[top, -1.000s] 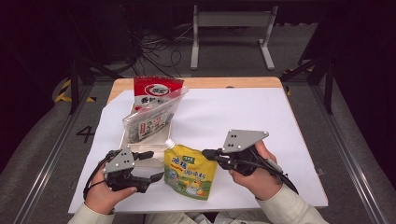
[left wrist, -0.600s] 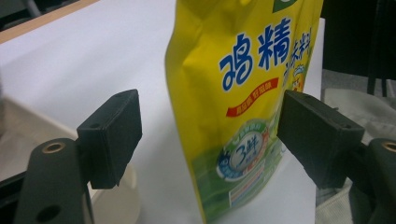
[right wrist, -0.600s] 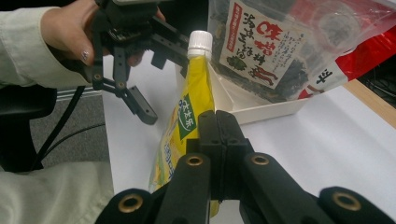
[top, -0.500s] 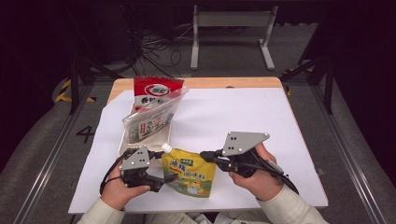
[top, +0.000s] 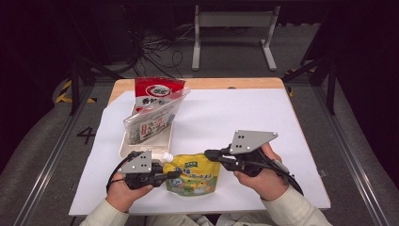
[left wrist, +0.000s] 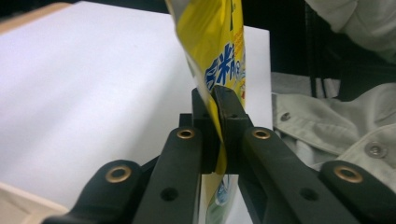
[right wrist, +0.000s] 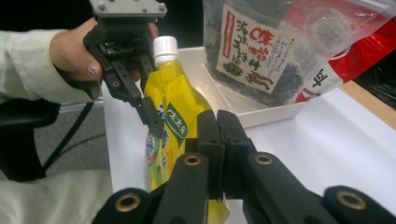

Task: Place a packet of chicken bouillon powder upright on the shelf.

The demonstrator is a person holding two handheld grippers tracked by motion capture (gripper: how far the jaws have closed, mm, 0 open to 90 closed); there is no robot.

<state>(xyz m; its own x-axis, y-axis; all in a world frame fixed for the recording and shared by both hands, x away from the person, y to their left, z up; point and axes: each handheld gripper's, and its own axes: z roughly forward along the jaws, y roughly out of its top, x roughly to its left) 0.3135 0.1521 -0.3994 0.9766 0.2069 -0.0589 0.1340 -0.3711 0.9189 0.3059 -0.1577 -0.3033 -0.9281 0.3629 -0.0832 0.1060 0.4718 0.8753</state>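
A yellow spouted pouch [top: 194, 174] with a white cap [top: 166, 156] lies near the table's front edge between both grippers. My left gripper [top: 172, 173] is shut on the pouch's left edge. In the left gripper view its jaws pinch the yellow pouch [left wrist: 219, 42], which stands up thin between them. My right gripper [top: 211, 154] is shut on the pouch's upper right corner. The right gripper view has its jaws closed on the pouch [right wrist: 173, 109], with the white cap [right wrist: 165, 48] and the left gripper [right wrist: 152, 120] beyond.
A white tray [top: 123, 149] behind the left hand holds a clear bag of dark snack [top: 151, 120] and a red bag [top: 158, 89]. A white sheet [top: 244, 113] covers the table, wooden at its far edge. The tray [right wrist: 261, 114] and clear bag [right wrist: 261, 46] lie just beyond the pouch.
My left gripper has moved right from beside the pouch and shut on its left edge. The right gripper has kept its hold with little movement.
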